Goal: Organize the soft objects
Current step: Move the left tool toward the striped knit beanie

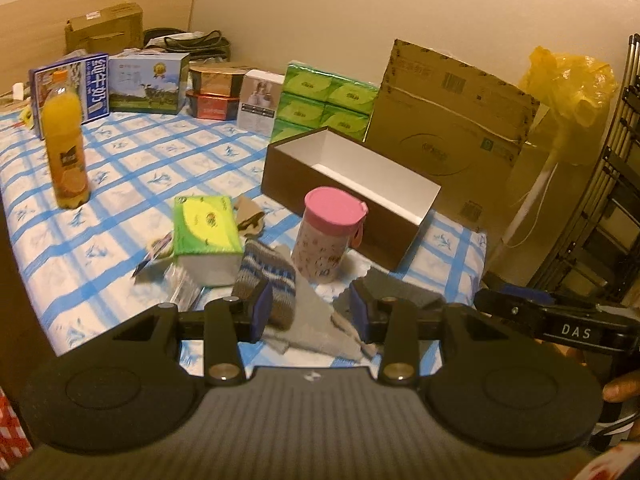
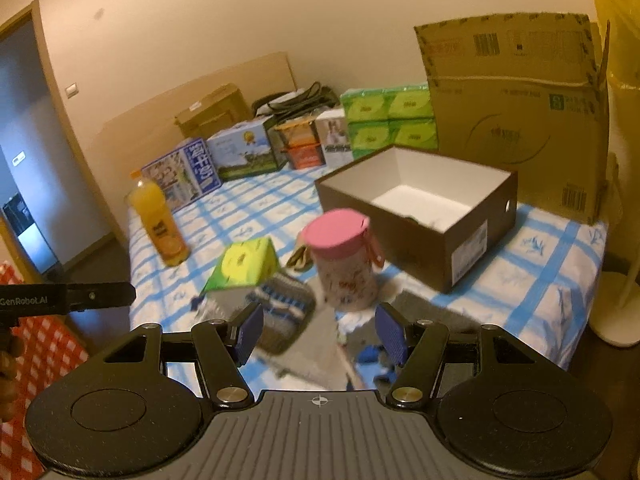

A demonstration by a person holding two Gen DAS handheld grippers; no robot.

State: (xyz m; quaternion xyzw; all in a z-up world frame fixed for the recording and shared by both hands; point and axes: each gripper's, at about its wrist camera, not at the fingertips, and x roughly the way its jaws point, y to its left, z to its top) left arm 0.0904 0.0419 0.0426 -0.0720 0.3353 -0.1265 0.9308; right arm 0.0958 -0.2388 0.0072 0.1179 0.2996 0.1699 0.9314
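Note:
A striped knitted sock [image 1: 266, 276] [image 2: 282, 306] lies on a grey cloth [image 1: 312, 320] [image 2: 316, 344] near the front edge of the blue-checked table. Beside it lie a green tissue pack [image 1: 206, 226] [image 2: 246, 264] and a pink-lidded cup [image 1: 326, 236] [image 2: 344, 260]. An open brown box [image 1: 352, 184] [image 2: 424, 208] with a white inside stands behind the cup. My left gripper [image 1: 308, 312] hangs open above the sock and cloth, nothing between its pads. My right gripper [image 2: 320, 334] is open too, over the cloth, with nothing held.
An orange juice bottle [image 1: 66, 148] [image 2: 160, 220] stands at the left. Milk cartons, tins and green tissue packs [image 1: 324, 100] [image 2: 388, 120] line the back. A big cardboard box [image 1: 452, 120] [image 2: 520, 116] leans at the right. A dark cloth [image 1: 400, 288] lies by the cup.

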